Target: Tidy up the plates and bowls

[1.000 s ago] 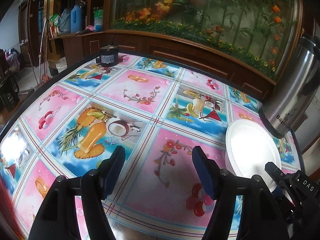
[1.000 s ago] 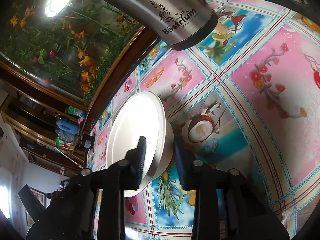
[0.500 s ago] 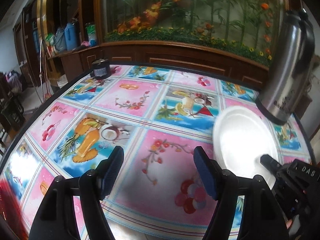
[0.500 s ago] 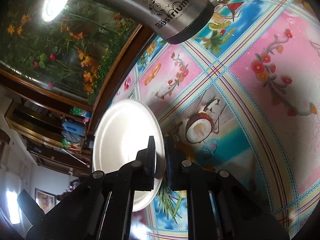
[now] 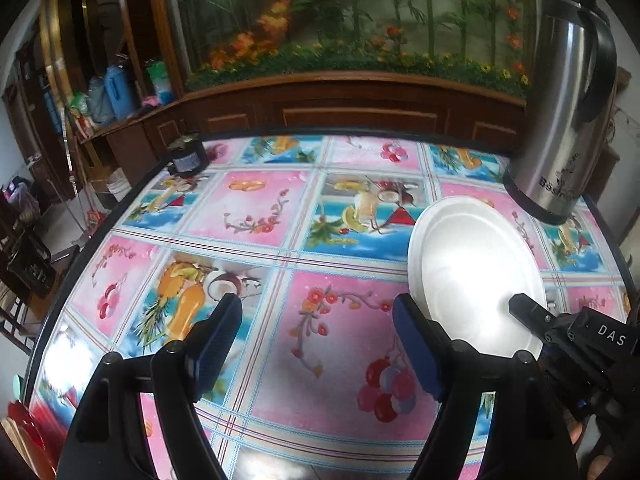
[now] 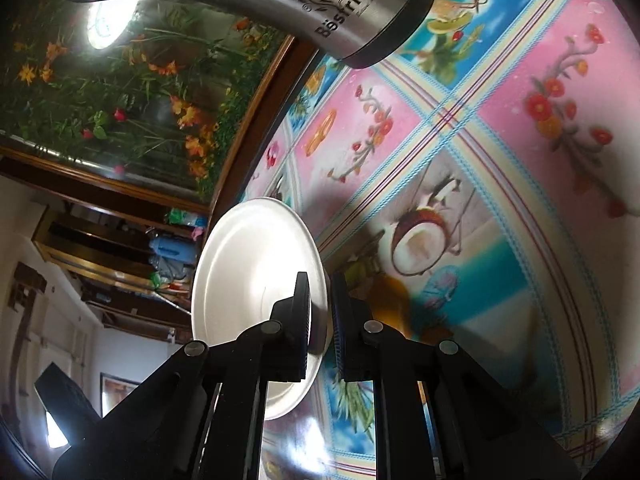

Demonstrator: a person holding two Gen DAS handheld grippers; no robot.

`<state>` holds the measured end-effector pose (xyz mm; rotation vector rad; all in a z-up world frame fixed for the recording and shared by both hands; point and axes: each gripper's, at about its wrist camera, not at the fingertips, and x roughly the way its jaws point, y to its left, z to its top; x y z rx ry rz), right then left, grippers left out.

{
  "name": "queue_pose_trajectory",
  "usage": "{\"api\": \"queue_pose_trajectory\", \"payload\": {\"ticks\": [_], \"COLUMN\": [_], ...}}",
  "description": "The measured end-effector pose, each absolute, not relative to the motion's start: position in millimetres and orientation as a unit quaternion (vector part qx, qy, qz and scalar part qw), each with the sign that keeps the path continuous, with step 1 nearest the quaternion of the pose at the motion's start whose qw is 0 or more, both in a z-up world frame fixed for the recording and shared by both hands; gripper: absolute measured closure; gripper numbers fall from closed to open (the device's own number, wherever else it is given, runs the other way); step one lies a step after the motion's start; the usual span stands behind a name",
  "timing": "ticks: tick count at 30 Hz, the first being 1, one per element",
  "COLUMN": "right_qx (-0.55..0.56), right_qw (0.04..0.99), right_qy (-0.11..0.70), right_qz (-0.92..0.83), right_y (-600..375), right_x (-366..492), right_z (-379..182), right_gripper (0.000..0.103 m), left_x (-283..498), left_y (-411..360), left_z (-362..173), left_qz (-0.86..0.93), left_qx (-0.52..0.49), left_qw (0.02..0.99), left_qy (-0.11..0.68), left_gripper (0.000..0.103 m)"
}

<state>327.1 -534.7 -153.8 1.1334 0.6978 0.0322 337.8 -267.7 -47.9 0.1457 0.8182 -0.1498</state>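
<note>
A white plate (image 5: 472,276) sits at the right side of the table with the fruit-print cloth (image 5: 280,216). My right gripper (image 6: 320,320) is shut on the near rim of this plate (image 6: 256,272), one pad above and one below. The plate is tilted, with its shadow on the cloth beneath it. From the left wrist view the right gripper (image 5: 528,312) reaches in from the lower right onto that rim. My left gripper (image 5: 316,340) hovers over the pink flower panel left of the plate. Its jaws are opening and nothing is between them.
A tall steel thermos jug (image 5: 568,100) stands just behind the plate at the right rear corner and also looms in the right wrist view (image 6: 320,12). A small black jar (image 5: 188,156) is at the far left corner. A wooden cabinet with an aquarium (image 5: 360,40) lines the back edge.
The right gripper's jaws closed onto the plate's rim and the plate tipped up. The left gripper rolled, rose a little and its jaws spread wider.
</note>
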Motion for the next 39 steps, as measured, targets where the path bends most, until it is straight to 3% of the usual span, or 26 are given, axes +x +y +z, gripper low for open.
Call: {"api": "queue_pose_trajectory", "payload": {"ticks": [5, 21, 31, 39], "right_qx": [0.525, 0.519, 0.521, 0.533], "right_qw": [0.787, 0.791, 0.789, 0.779], "right_qy": [0.323, 0.325, 0.325, 0.33], "right_qz": [0.014, 0.006, 0.003, 0.025], "right_y": [-537, -539, -541, -539], "right_x": [328, 328, 327, 330], "right_z": [-154, -154, -157, -156], "right_gripper": [0.091, 0.091, 0.091, 0.09], "left_x": [352, 378, 375, 372], "left_y": [-257, -240, -220, -259], "left_z": [-61, -77, -63, -44], "left_qz": [-0.085, -0.101, -0.113, -0.163], "left_qx": [0.039, -0.071, -0.116, -0.089], "left_qw": [0.882, 0.816, 0.794, 0.795], "left_qy": [0.461, 0.564, 0.586, 0.578], "left_gripper": [0.025, 0.025, 0.025, 0.024]}}
